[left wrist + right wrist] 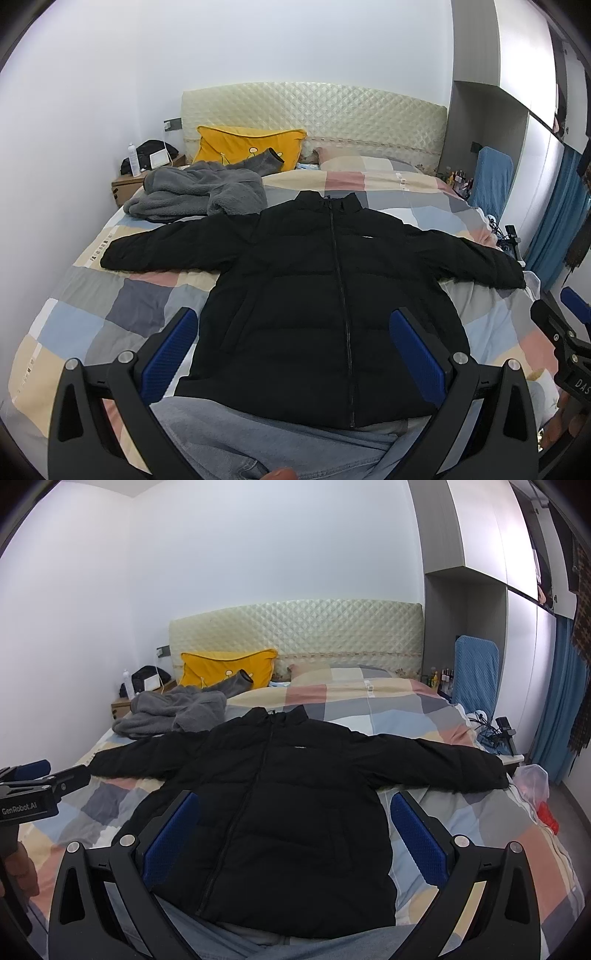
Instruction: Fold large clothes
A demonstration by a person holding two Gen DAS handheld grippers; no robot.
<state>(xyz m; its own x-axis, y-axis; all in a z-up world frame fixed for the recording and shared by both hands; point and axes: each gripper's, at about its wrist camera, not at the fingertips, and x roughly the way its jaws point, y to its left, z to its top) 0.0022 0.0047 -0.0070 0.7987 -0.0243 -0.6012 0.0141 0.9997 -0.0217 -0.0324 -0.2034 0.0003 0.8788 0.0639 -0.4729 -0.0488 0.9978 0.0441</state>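
A black padded zip-front jacket (314,295) lies face up and spread flat on the bed with the pastel checked quilt (122,310), collar toward the cream quilted headboard (314,110), zip closed, both sleeves stretched straight out to the sides, and its hem at the near edge, lying over what looks like pale blue denim (229,443). The left tongs (291,347) hover above the lower body of the jacket with the blue-padded jaws spread wide and nothing between them; the right tongs (291,830) hang likewise over the jacket's lower right part, jaws wide apart and empty. Neither touches the cloth as far as can be told. A crumpled grey fleece garment (199,195) sits near the left sleeve, beside a yellow cushion (247,147), and looks like another piece waiting its turn. Judging by the lie of things, the jacket is laid out and smoothed but no fold is made yet, so the work stands at its very start. The next move likely calls for each pair of tongs to go out to a sleeve end or shoulder, pinch the thick filling firmly, and bring the sleeve across the chest; the puffy fabric may spring back or slip from a shallow pinch, so a deep bite is wise
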